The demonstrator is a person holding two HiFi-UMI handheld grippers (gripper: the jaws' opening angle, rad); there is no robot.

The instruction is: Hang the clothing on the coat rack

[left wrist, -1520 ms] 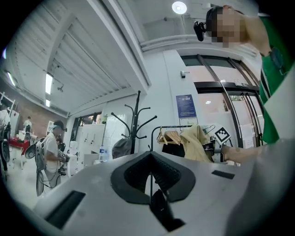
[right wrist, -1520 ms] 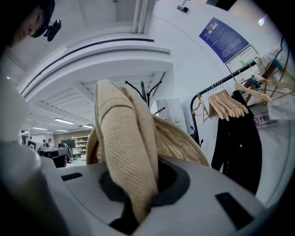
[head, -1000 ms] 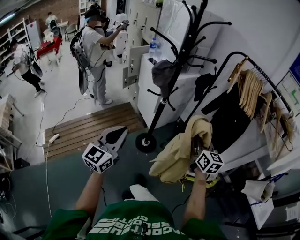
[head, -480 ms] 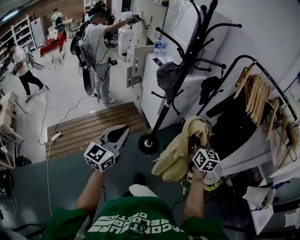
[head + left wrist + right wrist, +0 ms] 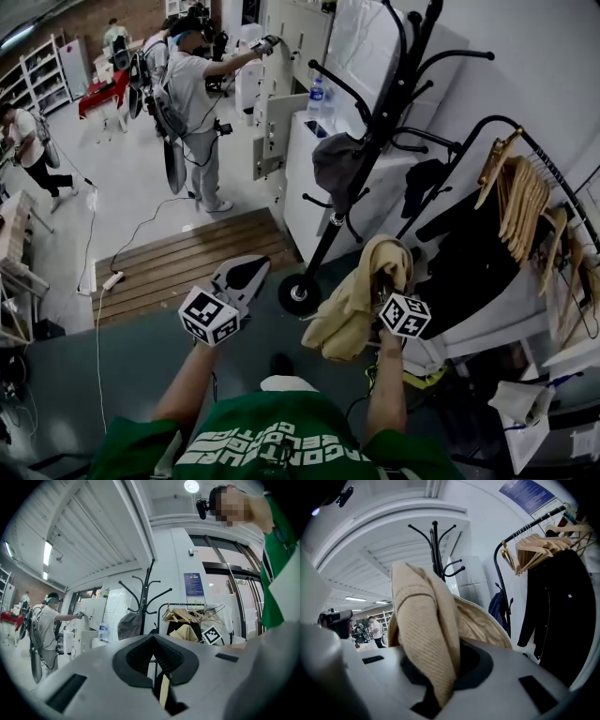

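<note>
- My right gripper (image 5: 440, 665) is clamping its fingers on the beige jacket (image 5: 424, 630), which is bunching up between them and filling much of that view.
- The head view is showing the jacket hanging from that grip, near the black coat rack (image 5: 373, 150) but not on any hook.
- My left gripper (image 5: 154, 637) is holding its fingers together on nothing. Its view is catching the jacket beyond them.
- Only the head view is showing the rack's round base (image 5: 300, 293) on the floor.

A lab-like workroom: a person wearing a strapped-on equipment rig (image 5: 192, 89), a white floor cable (image 5: 94, 319), metal storage shelves (image 5: 39, 66), white cabinets (image 5: 305, 178).
</note>
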